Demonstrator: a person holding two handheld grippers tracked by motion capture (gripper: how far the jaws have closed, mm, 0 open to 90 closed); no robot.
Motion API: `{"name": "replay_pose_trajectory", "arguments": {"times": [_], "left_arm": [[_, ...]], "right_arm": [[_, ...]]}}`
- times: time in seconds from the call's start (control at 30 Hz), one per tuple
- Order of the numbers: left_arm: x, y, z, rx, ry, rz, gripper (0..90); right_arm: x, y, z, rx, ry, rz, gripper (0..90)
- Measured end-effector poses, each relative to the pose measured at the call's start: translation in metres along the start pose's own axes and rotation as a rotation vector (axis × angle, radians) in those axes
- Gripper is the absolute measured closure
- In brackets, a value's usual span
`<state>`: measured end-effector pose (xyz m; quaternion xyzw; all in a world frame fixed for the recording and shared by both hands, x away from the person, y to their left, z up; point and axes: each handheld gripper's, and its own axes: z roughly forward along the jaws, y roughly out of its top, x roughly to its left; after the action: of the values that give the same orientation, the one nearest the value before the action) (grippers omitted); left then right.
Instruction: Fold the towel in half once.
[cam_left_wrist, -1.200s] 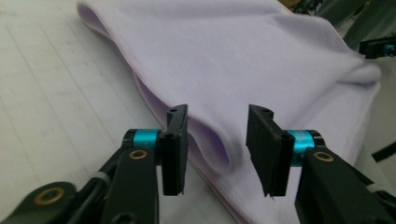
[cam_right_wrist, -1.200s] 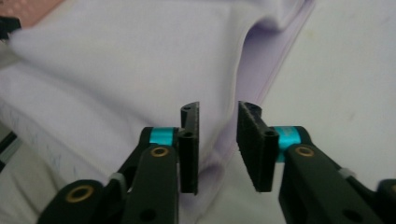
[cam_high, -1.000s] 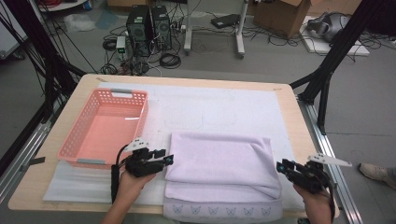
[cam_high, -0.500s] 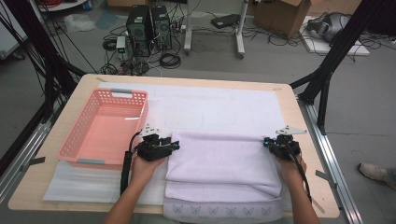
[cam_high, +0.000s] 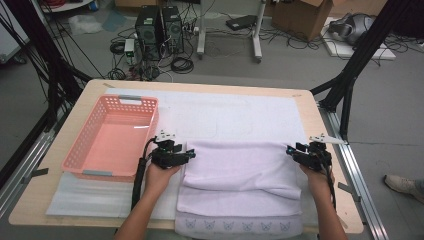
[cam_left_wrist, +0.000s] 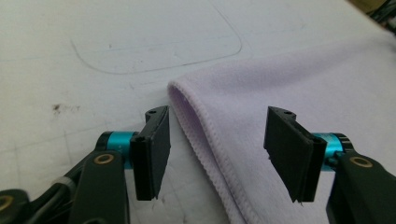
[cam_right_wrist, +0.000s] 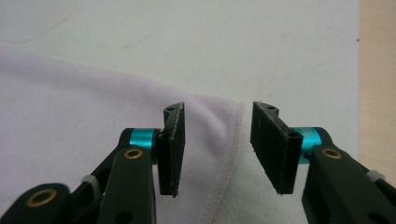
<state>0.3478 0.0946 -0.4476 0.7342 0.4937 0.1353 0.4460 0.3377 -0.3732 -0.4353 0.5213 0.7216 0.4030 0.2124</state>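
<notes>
Since a second ago both our hands have gone forward from the near fold of the towel (cam_high: 240, 172) to its far corners, and the top layer now lies folded over, its far edge straight across the white mat (cam_high: 220, 112). Half a second ago we were already at those corners; little shift since.

Left to right:

Pink basket (cam_high: 112, 137) sits on the left part of the table (cam_high: 305, 107), empty, just beside our left hand.

Left gripper (cam_high: 186, 156) at the towel's far left corner. In the left gripper view the left gripper (cam_left_wrist: 217, 151) has its jaws well apart, just been opening; the towel (cam_left_wrist: 289, 93) edge and corner lie between them on the mat, pads not pressing on it. Nothing held.

Towel is in the middle of the table on the mat, folded in layers, the near layer with a printed border hanging at the table's near edge.

Right gripper (cam_high: 292, 151) at the far right corner. In the right gripper view the right gripper (cam_right_wrist: 217, 149) has its jaws parted about halfway, also just been opening; the towel (cam_right_wrist: 93, 126) hem runs between them, lying flat, clear of both pads. Nothing gripped.
</notes>
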Motion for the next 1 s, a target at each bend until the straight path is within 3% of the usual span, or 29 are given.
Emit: {"name": "replay_pose_trajectory", "arguments": {"times": [0.07,0.13,0.23,0.3,0.4,0.47,0.53,0.57,0.63,0.7,0.77,0.87,1.0], "left_arm": [[0.002,0.003,0.004,0.009,0.040,0.001,36.3],[0.004,0.003,0.008,0.015,0.043,-0.014,36.9],[0.000,0.001,0.009,0.016,0.050,0.040,38.1],[-0.003,0.001,0.010,0.021,0.050,0.080,44.3],[-0.009,0.000,0.011,0.035,0.030,0.151,63.5],[-0.009,0.000,0.012,0.039,-0.015,0.143,80.7],[-0.007,0.000,0.012,0.042,-0.032,0.110,83.7],[-0.004,0.000,0.012,0.042,-0.045,0.079,84.2],[-0.002,0.001,0.011,0.032,-0.053,0.040,85.2],[-0.003,0.004,0.009,-0.026,-0.041,0.037,85.4],[-0.002,0.012,0.006,-0.054,-0.041,0.017,85.5],[-0.001,0.029,0.004,-0.099,-0.031,0.019,85.5],[0.008,0.050,0.008,-0.128,-0.015,-0.004,85.4]], "right_arm": [[0.000,-0.002,0.000,0.045,0.015,-0.001,48.7],[0.003,-0.004,0.002,0.093,0.037,-0.016,46.4],[0.005,-0.008,0.006,0.140,0.063,-0.031,41.6],[0.009,-0.008,0.007,0.150,0.047,-0.054,41.9],[0.013,-0.007,0.006,0.160,0.020,-0.089,48.8],[0.014,-0.006,0.006,0.169,0.031,-0.089,62.7],[0.016,-0.006,0.006,0.177,0.072,-0.082,80.9],[0.017,-0.007,0.006,0.180,0.099,-0.070,83.1],[0.016,-0.006,0.006,0.179,0.119,-0.055,85.3],[0.011,-0.005,0.005,0.164,0.146,-0.047,85.9],[0.010,-0.003,0.003,0.110,0.155,-0.052,86.1],[0.006,0.004,0.000,0.019,0.153,-0.024,86.1],[-0.002,0.014,0.003,-0.033,0.131,-0.003,86.1]]}}
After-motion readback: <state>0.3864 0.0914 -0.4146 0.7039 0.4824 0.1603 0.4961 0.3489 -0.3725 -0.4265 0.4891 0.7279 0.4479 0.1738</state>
